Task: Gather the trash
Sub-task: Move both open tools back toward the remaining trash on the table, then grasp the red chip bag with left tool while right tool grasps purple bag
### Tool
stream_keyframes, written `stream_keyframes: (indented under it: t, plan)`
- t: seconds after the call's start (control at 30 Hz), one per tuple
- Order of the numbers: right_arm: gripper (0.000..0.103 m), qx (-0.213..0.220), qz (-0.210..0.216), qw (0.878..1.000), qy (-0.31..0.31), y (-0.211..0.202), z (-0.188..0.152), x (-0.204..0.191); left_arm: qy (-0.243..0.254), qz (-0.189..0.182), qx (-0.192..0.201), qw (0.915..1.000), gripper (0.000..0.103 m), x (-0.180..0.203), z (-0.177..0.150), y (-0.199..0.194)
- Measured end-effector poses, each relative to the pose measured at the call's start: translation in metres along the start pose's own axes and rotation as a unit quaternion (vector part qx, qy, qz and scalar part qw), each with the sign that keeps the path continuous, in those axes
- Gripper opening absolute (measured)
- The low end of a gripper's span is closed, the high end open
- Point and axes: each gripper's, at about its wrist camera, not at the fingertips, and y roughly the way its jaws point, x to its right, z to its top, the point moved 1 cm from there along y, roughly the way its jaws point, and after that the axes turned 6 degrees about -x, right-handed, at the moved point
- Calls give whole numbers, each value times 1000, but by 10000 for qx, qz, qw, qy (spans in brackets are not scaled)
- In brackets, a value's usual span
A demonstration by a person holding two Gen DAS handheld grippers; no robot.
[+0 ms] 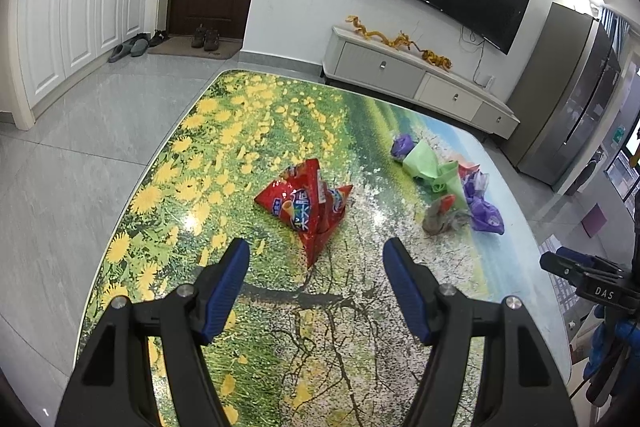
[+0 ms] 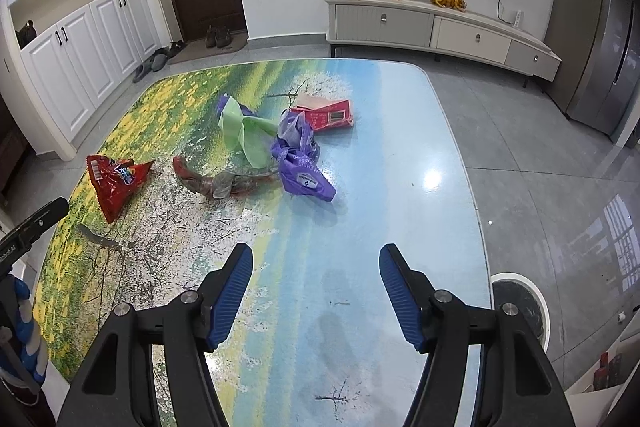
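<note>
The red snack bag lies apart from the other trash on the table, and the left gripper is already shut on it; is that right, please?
Not quite: the left gripper is open and short of the red snack bag, as the left wrist view shows. The bag does lie apart from the other trash on the table.

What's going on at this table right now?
A person is clearing trash with two hand-held grippers. Both the left hand-held gripper and the right hand-held gripper hang open over the table, holding nothing. The left one faces the red snack bag. Further off lie a green bag, a purple bag and a red packet. Nothing is picked up yet.
</note>
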Motion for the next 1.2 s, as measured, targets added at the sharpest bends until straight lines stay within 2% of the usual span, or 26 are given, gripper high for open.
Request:
stream_keyframes:
  t: [0.4, 0.83, 1.2]
  plan:
    - [64, -177, 67, 9998, -20, 19, 2, -1, -88, 59, -231, 9997, 67, -8, -5, 20]
    - [64, -253, 199, 9994, 145, 37, 1, 16, -146, -181, -317, 9992, 68, -7, -9, 30]
    - [64, 45, 456, 9988, 177, 34, 17, 35, -74, 10, -410, 9991, 68, 10, -3, 43]
